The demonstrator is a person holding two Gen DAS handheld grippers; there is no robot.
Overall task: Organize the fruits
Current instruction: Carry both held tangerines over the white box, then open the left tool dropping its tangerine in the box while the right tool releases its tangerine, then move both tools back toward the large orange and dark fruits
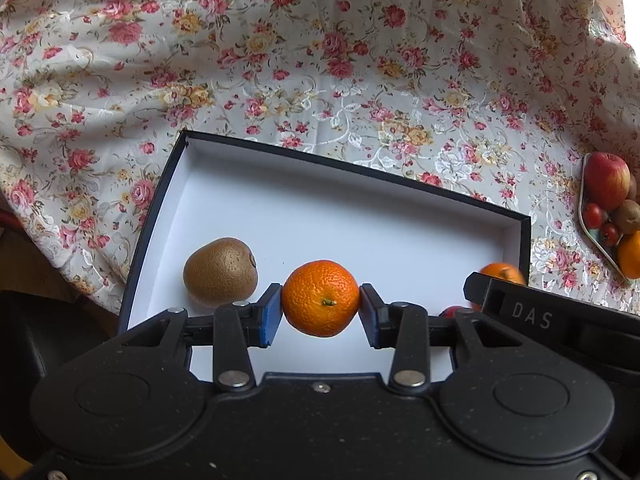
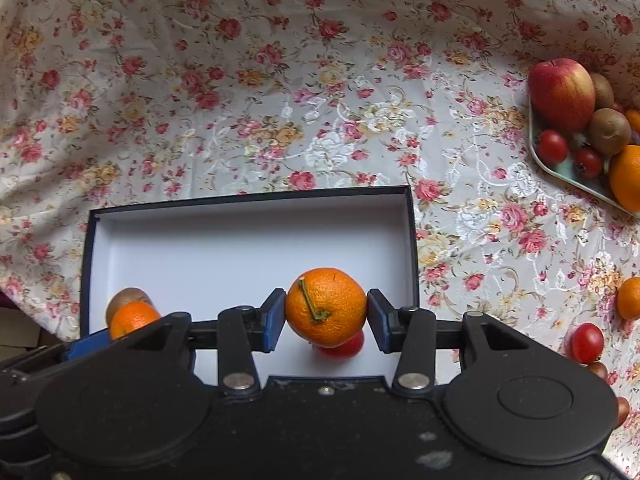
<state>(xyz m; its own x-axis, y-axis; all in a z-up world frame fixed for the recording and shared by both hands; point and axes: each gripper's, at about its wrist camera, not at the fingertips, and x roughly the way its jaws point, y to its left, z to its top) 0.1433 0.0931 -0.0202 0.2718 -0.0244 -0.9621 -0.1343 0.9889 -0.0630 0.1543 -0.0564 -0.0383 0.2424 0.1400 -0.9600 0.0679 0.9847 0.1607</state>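
Two grippers are counted, the left gripper (image 1: 321,307) and the right gripper (image 2: 327,318), and one mandarin is held in each: the left mandarin (image 1: 320,298) and the right mandarin (image 2: 326,306). One box (image 2: 256,200) is seen, with one kiwi (image 1: 220,272) and one red tomato (image 2: 344,347) inside. One tray (image 2: 568,170) is counted, bearing one apple (image 2: 561,94), perhaps two kiwis and two tomatoes, partly cut off by the frame.

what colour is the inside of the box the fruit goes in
White inside, with a dark navy or black rim; the box shows best in the left wrist view.
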